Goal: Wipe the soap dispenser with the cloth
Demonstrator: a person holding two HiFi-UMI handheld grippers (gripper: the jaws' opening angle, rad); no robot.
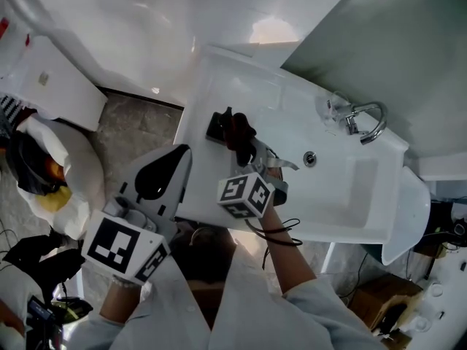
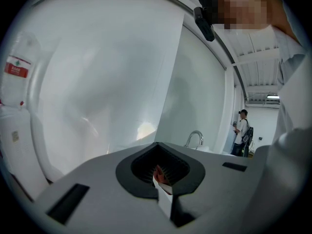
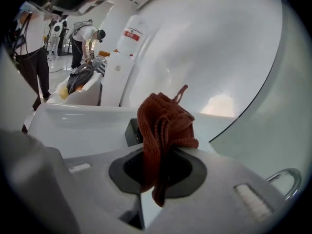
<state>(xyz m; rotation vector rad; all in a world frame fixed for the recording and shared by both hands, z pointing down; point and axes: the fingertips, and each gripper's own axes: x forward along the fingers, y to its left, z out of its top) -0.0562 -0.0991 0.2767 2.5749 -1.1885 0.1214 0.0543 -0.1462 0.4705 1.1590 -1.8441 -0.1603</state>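
Note:
A dark red knitted cloth (image 3: 163, 130) is bunched up in my right gripper (image 3: 155, 179), whose jaws are shut on it. In the head view the cloth (image 1: 239, 133) hangs over the left end of the white sink counter (image 1: 241, 86). It lies right beside a small black soap dispenser (image 1: 217, 126) and partly covers it. The dispenser (image 3: 132, 131) shows just behind the cloth in the right gripper view. My left gripper (image 1: 155, 175) is held off the counter's left edge over the floor, jaws together and nothing in them.
A chrome tap (image 1: 367, 122) and a drain (image 1: 310, 158) sit in the basin (image 1: 365, 188) to the right. A white bag with dark contents (image 1: 44, 168) and a white cabinet (image 1: 52, 86) stand at the left. People (image 3: 34, 38) stand in the background.

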